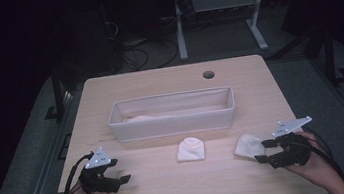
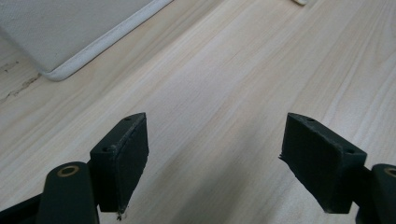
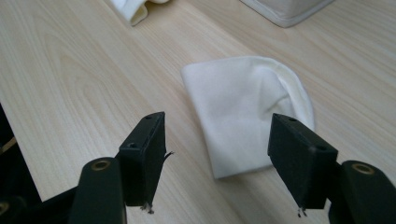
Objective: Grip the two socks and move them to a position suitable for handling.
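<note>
At right near edge of the desk point(image 1: 137, 192) our right gripper point(image 1: 264, 153) has jaws wide open, holding nothing, just beside folded white cloth point(image 3: 243, 107); left gripper point(image 1: 119, 173) jaws open wide too, empty.

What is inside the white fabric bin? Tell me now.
Inside the white fabric bin, the high view shows a pale folded cloth lying at the left of the floor. The near wall hides the floor behind it.

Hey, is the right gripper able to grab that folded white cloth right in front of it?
Probably yes. The right gripper has its jaws open and the folded white cloth lies flat on the table just ahead, with nothing between them.
</note>
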